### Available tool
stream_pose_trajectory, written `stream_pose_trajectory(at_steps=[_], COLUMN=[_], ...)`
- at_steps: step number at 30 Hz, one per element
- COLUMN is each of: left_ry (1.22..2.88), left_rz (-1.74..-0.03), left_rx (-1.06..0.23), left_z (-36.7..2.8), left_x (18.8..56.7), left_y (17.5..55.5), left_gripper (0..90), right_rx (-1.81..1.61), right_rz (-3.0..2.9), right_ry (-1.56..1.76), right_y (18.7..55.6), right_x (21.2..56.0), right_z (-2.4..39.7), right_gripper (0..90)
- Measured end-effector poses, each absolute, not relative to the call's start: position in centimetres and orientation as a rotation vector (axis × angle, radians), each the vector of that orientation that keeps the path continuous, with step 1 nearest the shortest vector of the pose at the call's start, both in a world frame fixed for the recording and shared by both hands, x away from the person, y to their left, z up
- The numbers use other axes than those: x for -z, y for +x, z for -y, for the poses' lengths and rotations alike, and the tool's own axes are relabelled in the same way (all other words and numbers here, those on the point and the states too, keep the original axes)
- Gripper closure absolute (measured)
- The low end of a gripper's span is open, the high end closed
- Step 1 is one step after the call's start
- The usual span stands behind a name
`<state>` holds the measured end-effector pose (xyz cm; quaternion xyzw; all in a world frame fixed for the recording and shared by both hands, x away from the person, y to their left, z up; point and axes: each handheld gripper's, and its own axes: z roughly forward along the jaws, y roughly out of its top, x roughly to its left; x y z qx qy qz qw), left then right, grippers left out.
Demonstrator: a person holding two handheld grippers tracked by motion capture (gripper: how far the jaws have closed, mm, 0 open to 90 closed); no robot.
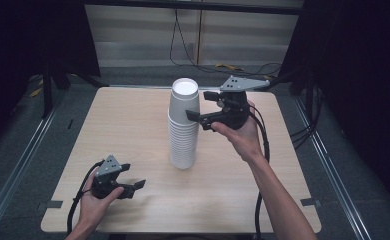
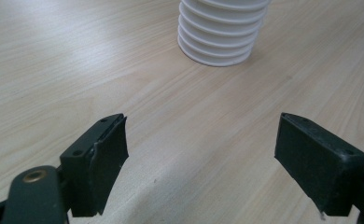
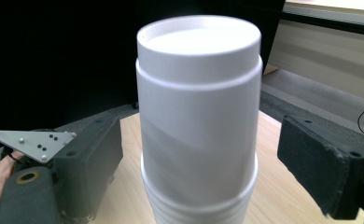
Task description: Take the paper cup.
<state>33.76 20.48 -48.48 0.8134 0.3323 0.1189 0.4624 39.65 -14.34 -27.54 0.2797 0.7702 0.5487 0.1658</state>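
Fingers of the right gripper stand wide on either side of the top cup, not pressing it. That cup crowns one stack of white paper cups (upside down, rims too many and too close to count surely) standing near the middle of the table. Near the front left edge, the left gripper has its fingers wide apart too, holding nothing, low over bare wood well short of the stack. Beyond the pale wooden tabletop lie grey floor, cables and dark curtains.
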Motion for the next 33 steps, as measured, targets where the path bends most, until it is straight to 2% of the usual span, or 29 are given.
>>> stream_pose_trajectory(at_steps=[11,20,33], left_ry=[2.000,2.002,2.002], left_rz=[-0.822,-0.818,-0.814], left_rx=[-0.296,-0.296,-0.292], left_z=[-20.5,-20.5,-20.4], left_x=[48.5,48.5,48.5], left_y=[33.9,33.8,34.0], left_gripper=[16.9,16.9,16.9], right_rx=[-1.560,-1.556,-1.505], right_rz=[-2.221,-2.247,-2.281], right_ry=[0.806,0.828,0.840], right_y=[41.5,42.5,43.0], right_x=[26.5,26.9,26.8], right_z=[12.5,11.4,10.7], right_gripper=[14.1,14.4,19.0])
